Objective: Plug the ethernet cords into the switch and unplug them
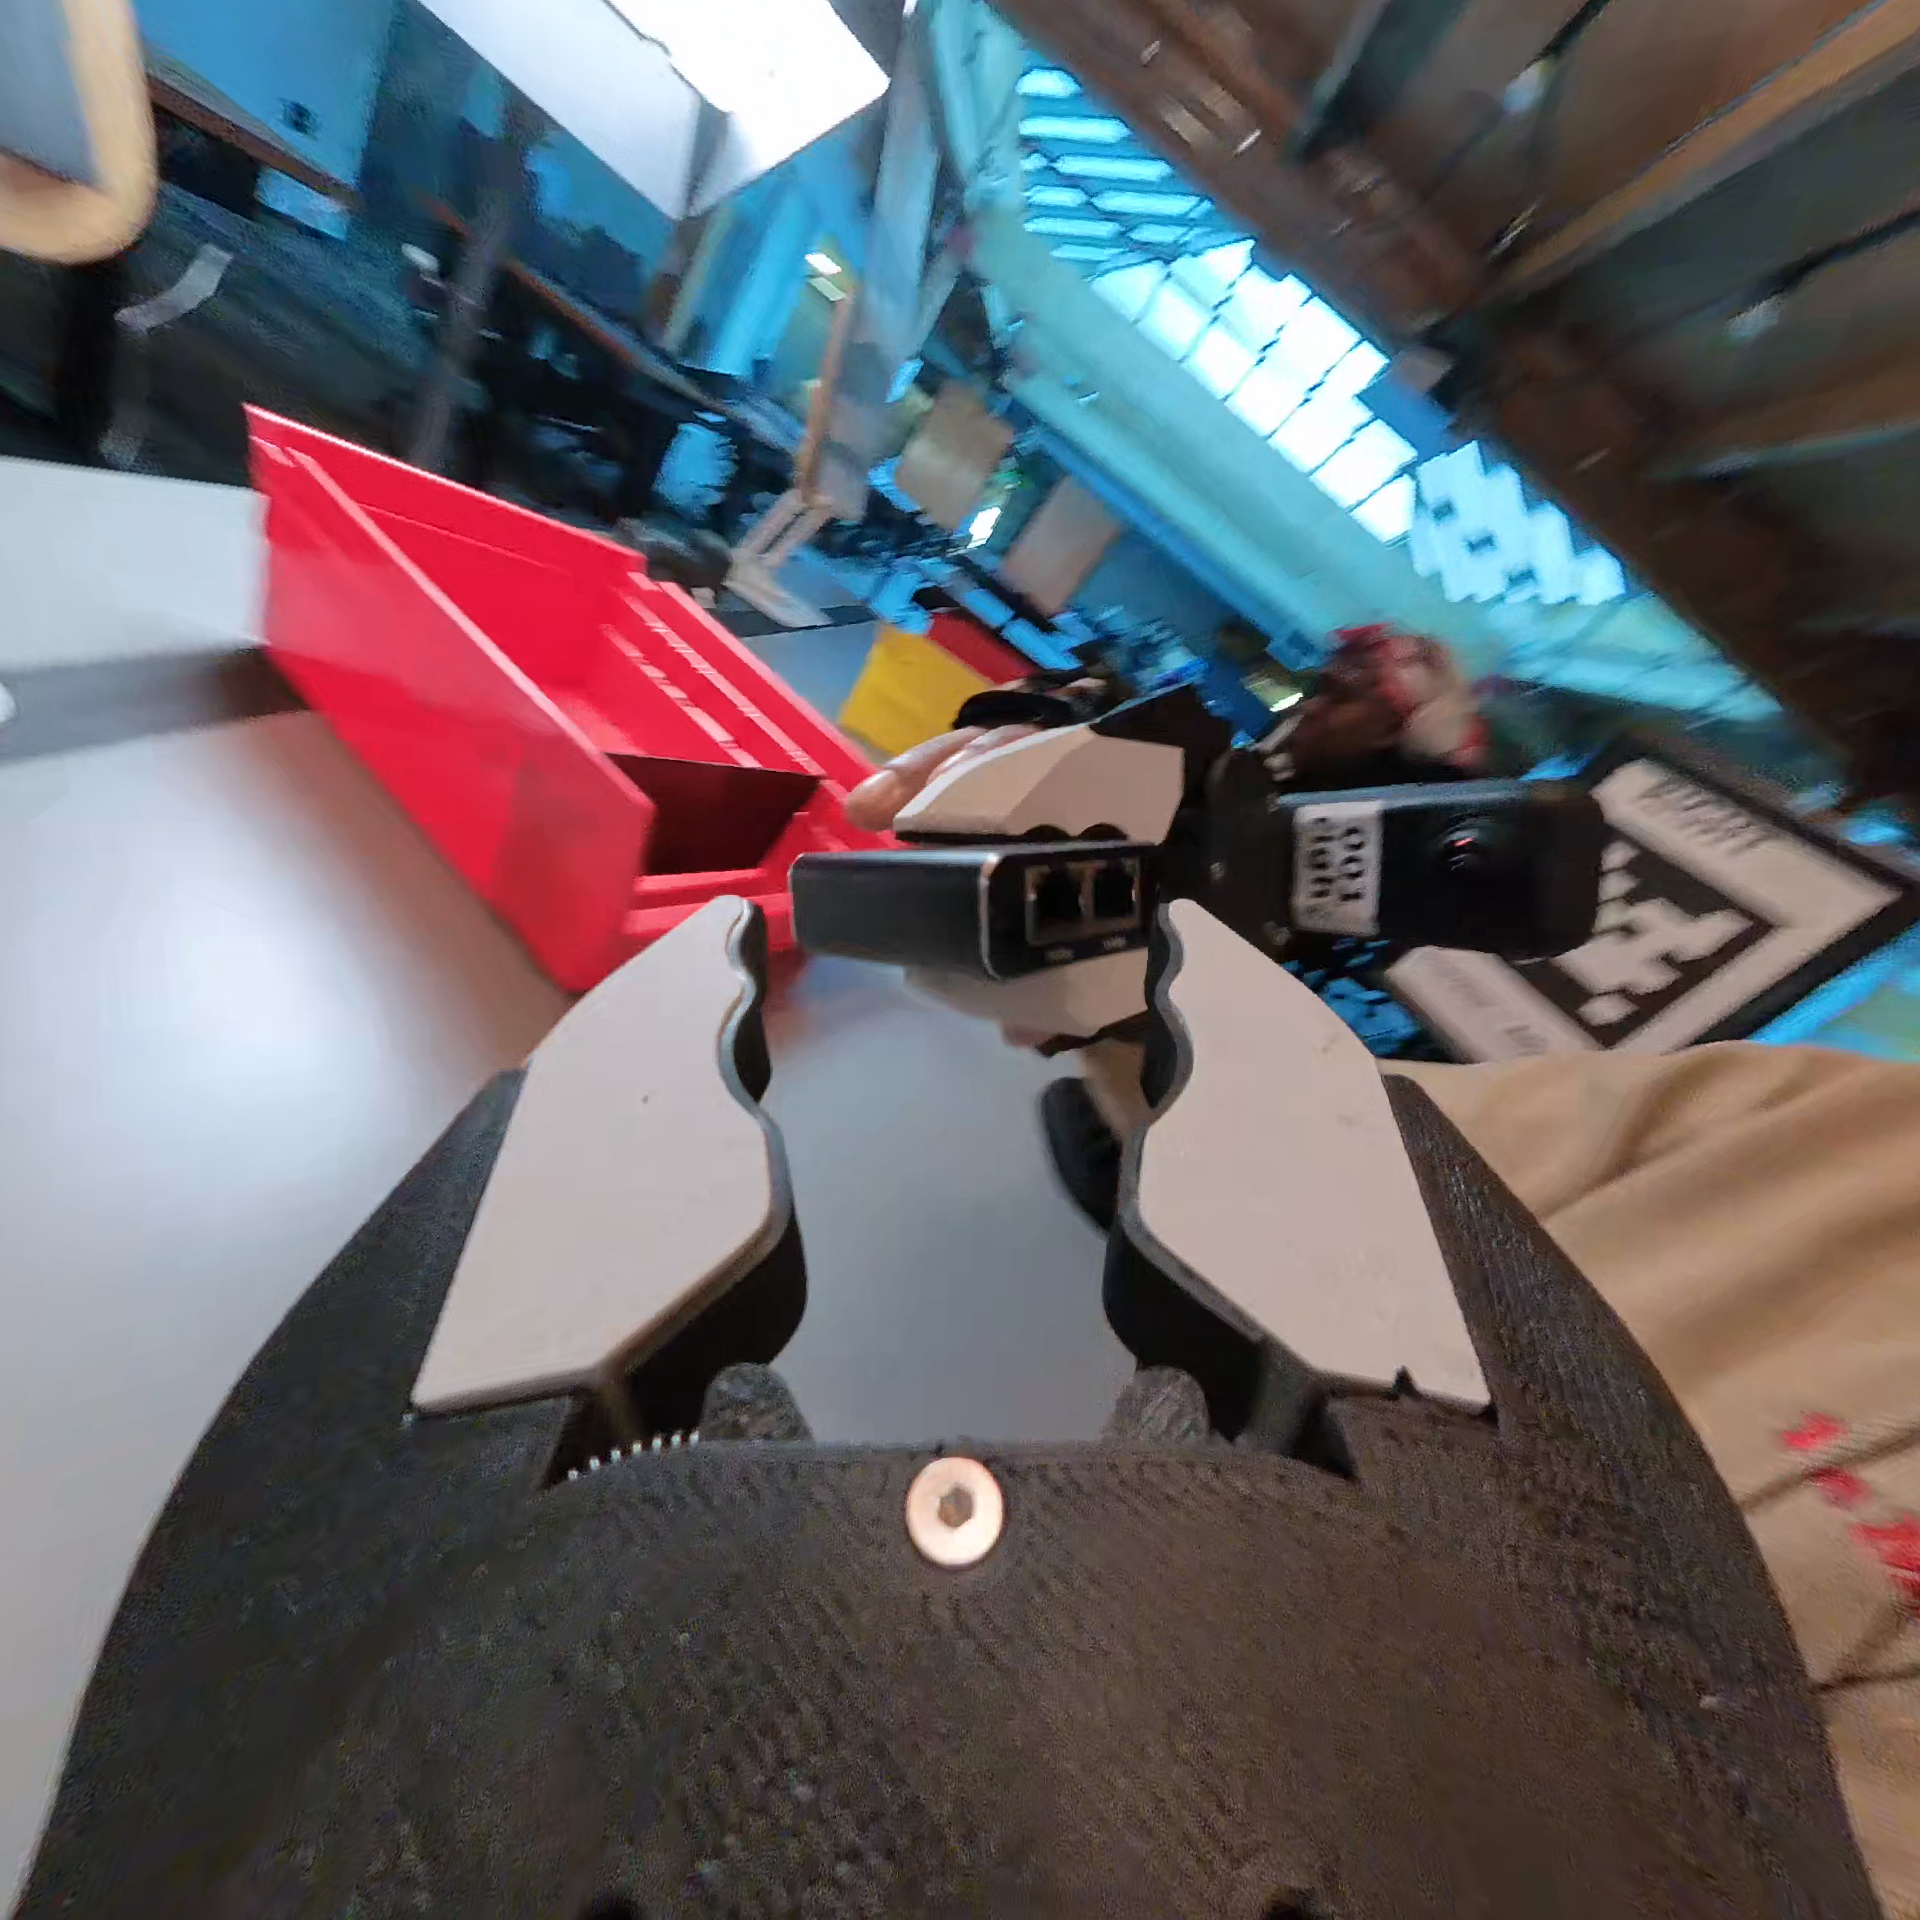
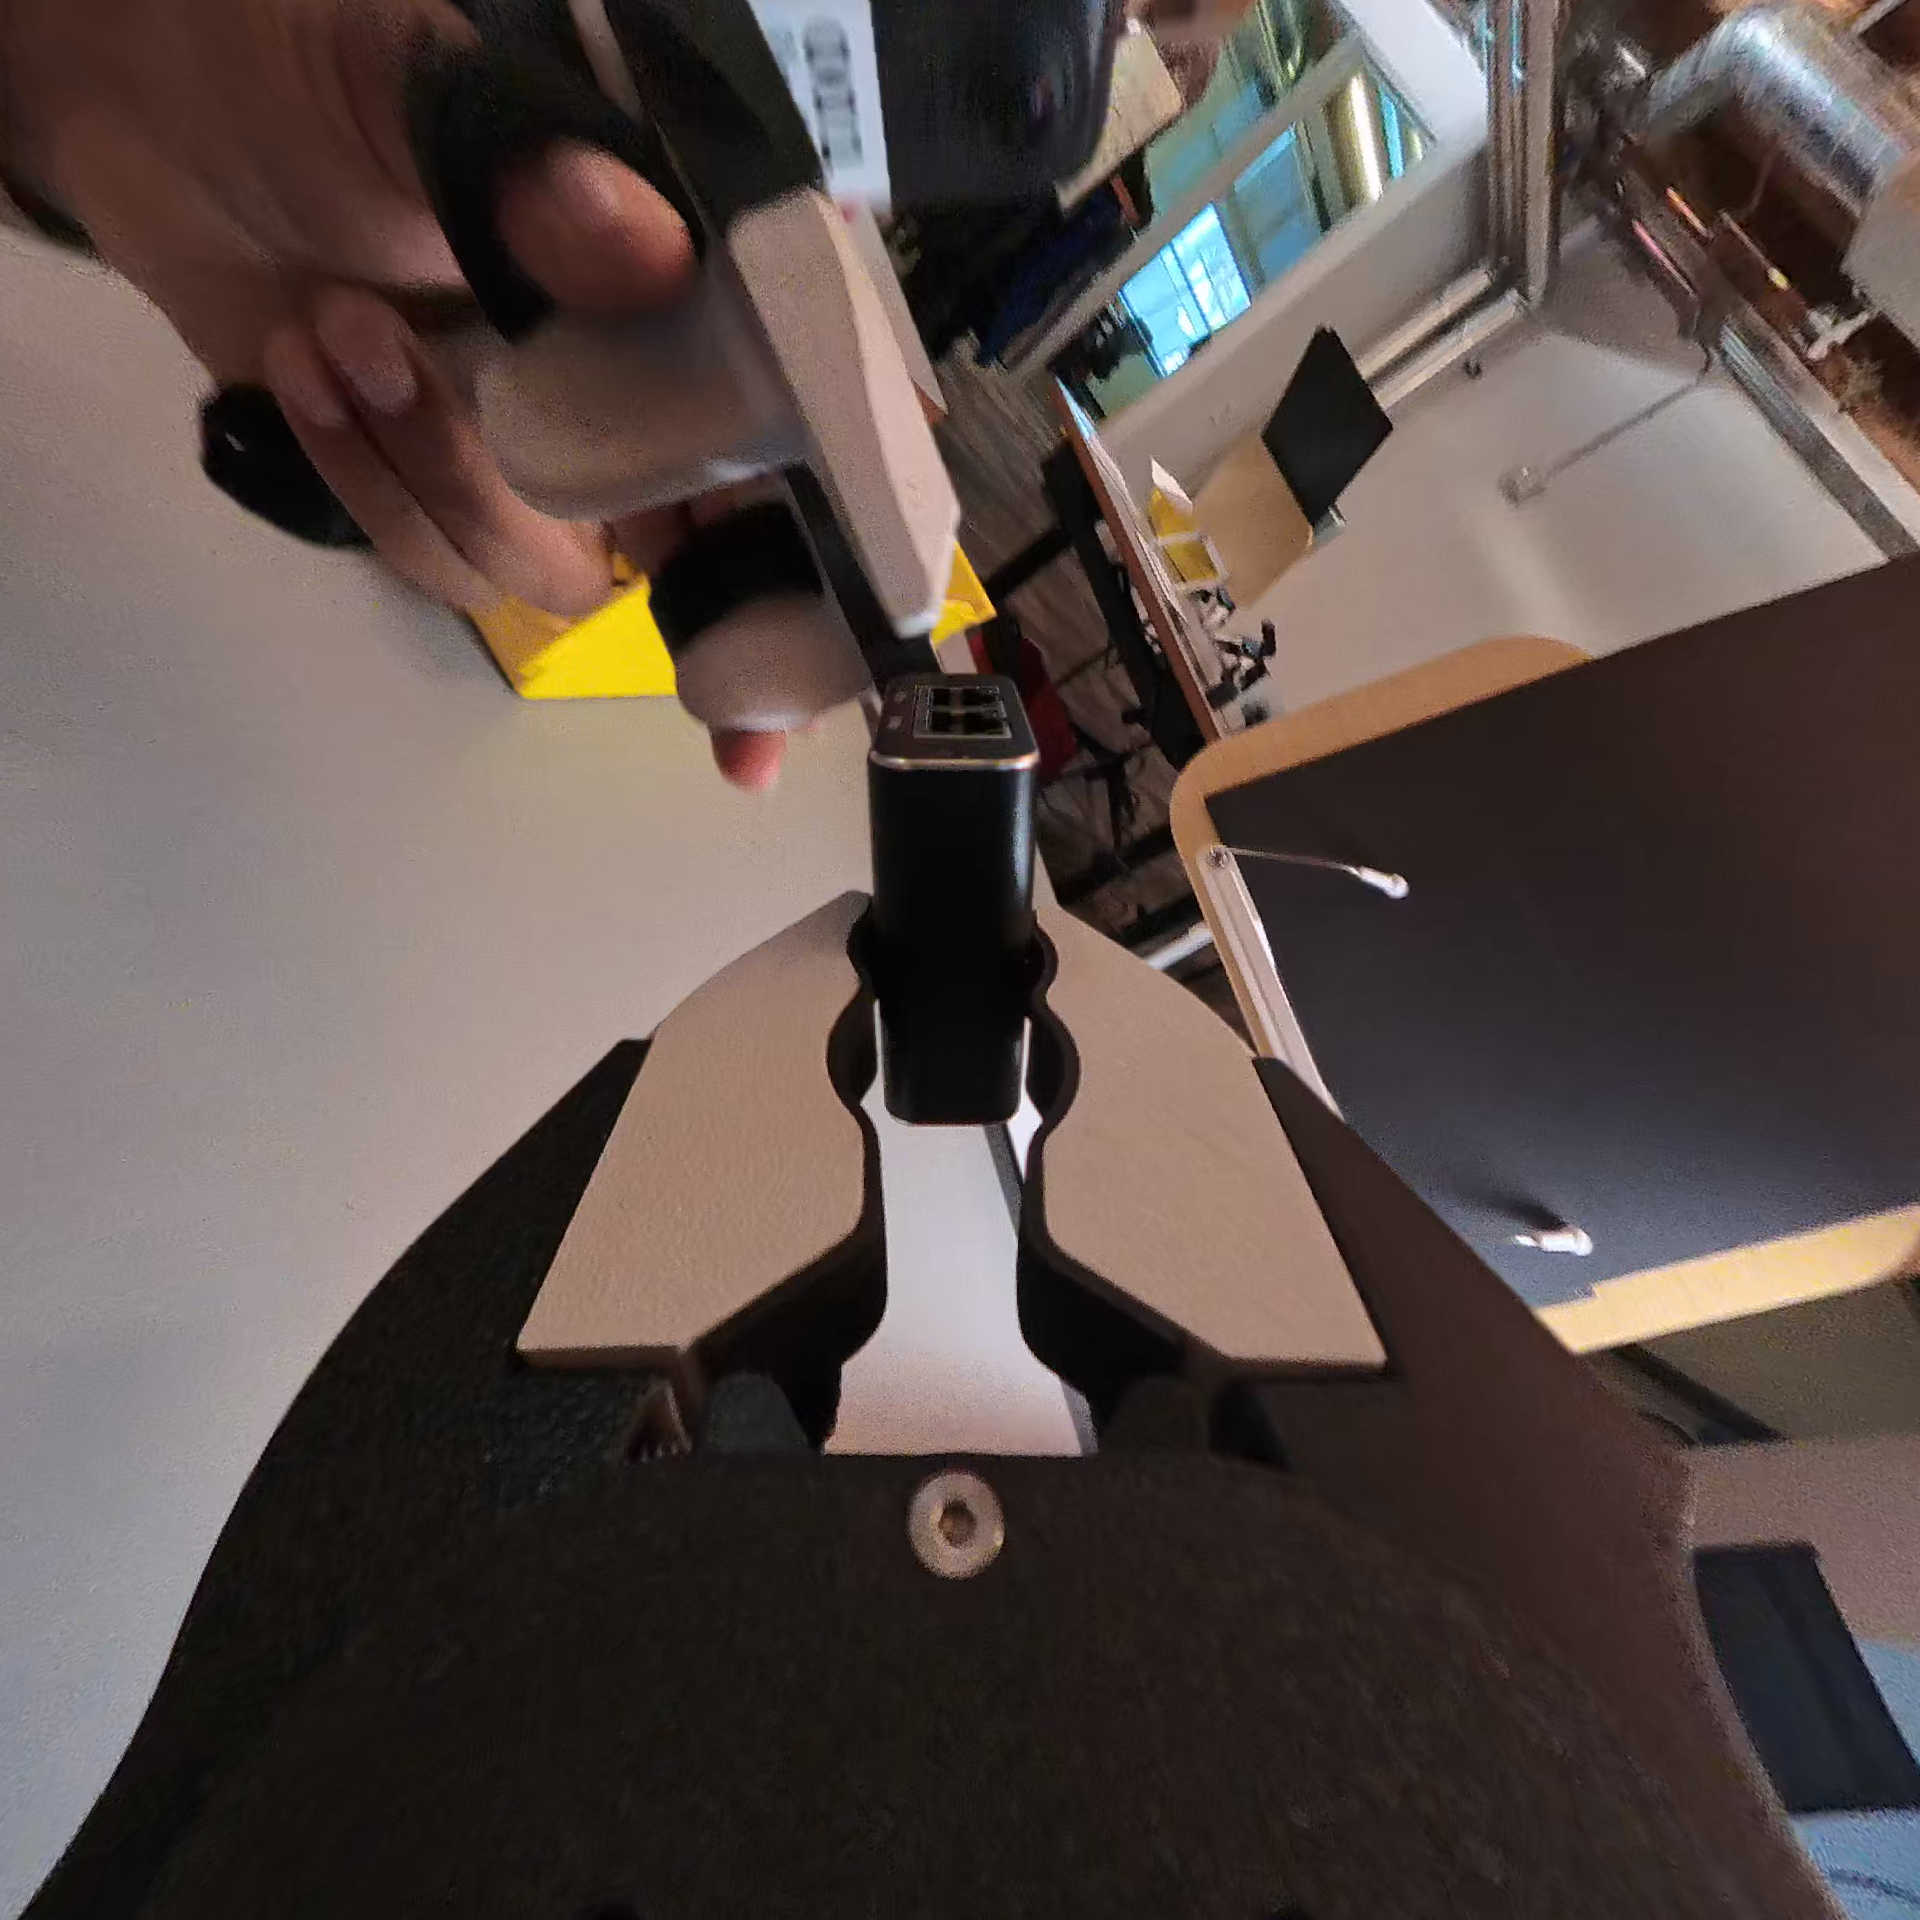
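The switch is a small black box with ethernet ports on its far end. My right gripper is shut on its body and holds it above the white table. In the left wrist view the switch shows just beyond my fingertips, ports facing me, clamped in the other gripper's grey fingers. My left gripper is open and empty, its tips close to the switch. It also shows in the right wrist view, held by a hand, above and left of the switch. No ethernet cords are in view.
A red bin lies on the table at the left, and a yellow bin beyond the switch. A black-topped table with a wooden edge stands to the right. A person's tan trouser leg is at the right. The tips of both grippers are at nearly the same place.
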A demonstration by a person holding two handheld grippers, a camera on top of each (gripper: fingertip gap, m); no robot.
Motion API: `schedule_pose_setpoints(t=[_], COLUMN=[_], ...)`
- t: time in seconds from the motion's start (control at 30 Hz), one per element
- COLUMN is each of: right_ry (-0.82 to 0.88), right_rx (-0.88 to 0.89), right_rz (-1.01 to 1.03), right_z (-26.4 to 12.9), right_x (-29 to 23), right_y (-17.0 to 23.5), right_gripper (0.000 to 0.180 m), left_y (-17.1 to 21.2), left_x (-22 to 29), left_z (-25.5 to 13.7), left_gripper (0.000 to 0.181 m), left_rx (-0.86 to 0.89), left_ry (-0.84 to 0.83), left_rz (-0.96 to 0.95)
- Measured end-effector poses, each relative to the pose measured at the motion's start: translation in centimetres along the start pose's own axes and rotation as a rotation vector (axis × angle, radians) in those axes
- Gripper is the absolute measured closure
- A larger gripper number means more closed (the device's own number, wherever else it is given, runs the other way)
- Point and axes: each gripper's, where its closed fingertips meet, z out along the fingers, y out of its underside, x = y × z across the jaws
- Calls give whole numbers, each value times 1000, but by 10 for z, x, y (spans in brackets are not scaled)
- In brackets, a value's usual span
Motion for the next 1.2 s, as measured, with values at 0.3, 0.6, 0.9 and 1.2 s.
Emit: schedule_pose_setpoints(t=[0.3, 0.6, 0.9, 1.2], right_ry=[14, -39, -86, -55], right_rx=[-246, -58, 230, 222], right_rz=[-97, -82, -78, -96], right_z=[18, 12, -20, -18], right_x=[-11, -18, -15, -14], right_y=[39, 12, -46, -44], right_gripper=[156, 156, 154, 153], left_y=[23, 23, 8, 6], left_x=[-31, -21, 30, 29], left_z=[14, 13, -1, -2], left_gripper=[110, 118, 118, 118], left_rx=[-104, -63, 52, 77], left_ry=[-342, -128, 418, 428], left_rz=[222, 122, -172, -215])
